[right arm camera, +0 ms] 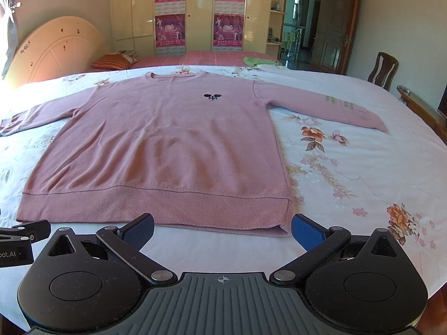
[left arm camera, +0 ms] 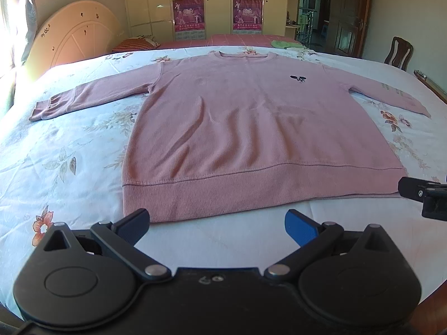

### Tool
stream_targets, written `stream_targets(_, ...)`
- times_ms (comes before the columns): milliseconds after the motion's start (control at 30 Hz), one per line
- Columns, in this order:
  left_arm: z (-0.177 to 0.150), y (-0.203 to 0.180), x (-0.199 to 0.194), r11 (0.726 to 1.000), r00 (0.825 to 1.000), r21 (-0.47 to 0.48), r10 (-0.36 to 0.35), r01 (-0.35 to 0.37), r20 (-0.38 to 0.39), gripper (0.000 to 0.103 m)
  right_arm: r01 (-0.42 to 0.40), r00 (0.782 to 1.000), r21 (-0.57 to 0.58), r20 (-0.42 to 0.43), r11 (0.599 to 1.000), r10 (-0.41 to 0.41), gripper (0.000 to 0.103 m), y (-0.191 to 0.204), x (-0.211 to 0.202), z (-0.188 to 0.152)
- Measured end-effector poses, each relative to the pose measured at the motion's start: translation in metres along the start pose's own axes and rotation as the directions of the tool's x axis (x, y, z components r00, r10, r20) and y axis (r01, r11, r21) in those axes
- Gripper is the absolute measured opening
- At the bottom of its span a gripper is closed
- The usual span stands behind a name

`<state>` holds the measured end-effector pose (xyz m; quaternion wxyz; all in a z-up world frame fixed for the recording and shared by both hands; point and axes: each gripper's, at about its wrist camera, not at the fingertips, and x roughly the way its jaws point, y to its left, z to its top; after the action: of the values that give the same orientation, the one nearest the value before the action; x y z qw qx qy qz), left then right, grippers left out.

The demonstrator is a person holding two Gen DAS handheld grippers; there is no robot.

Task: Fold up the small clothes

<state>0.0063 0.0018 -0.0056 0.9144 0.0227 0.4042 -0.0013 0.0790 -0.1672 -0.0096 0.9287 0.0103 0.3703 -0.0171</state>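
Observation:
A pink long-sleeved sweater (left arm camera: 245,128) lies flat, face up, on the floral bedsheet (left arm camera: 69,150), sleeves spread to both sides, hem toward me. It also shows in the right wrist view (right arm camera: 156,150). My left gripper (left arm camera: 218,224) is open and empty, just short of the hem's left half. My right gripper (right arm camera: 223,230) is open and empty, just short of the hem's right corner. The right gripper's tip shows at the right edge of the left wrist view (left arm camera: 424,195). The left gripper's tip shows at the left edge of the right wrist view (right arm camera: 25,236).
A cream headboard (left arm camera: 69,36) stands at the far left. A striped pillow (left arm camera: 137,45) and a green cloth (left arm camera: 285,44) lie at the bed's far side. A wardrobe with posters (left arm camera: 218,2) is behind. A wooden chair (left arm camera: 398,53) stands at the right.

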Motion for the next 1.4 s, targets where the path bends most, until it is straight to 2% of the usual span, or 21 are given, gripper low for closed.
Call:
stream_targets(1033,-0.0017,0.0060,0.0023,1.000,1.000,-0.008,0.009,-0.009,-0.010,0.103,-0.008,1.000,-0.006,-0.005,1.000,0.008,0.103,0.0050,0.0032,0.0012)
stream_targets(1267,-0.0021,0.0014,0.0004,1.000,1.000,0.008,-0.002,0.003,-0.013,0.103,-0.012,1.000,-0.007,-0.005,1.000,0.012,0.103,0.0039,0.0030,0.0003)
stream_targets(1333,-0.0011,0.0013,0.0013,1.000,0.999,0.007,-0.025,0.026,-0.034,0.103,-0.012,1.000,-0.007,-0.004,1.000,0.012,0.103,0.0028,0.0028,0.0006)
stream_targets(1400,-0.0001,0.0020,-0.0014,0.998,0.998,-0.015,-0.061,0.061,-0.013,0.103,-0.016,1.000,-0.003,-0.007,1.000,0.016,0.103,0.0011,0.0036,0.0011)
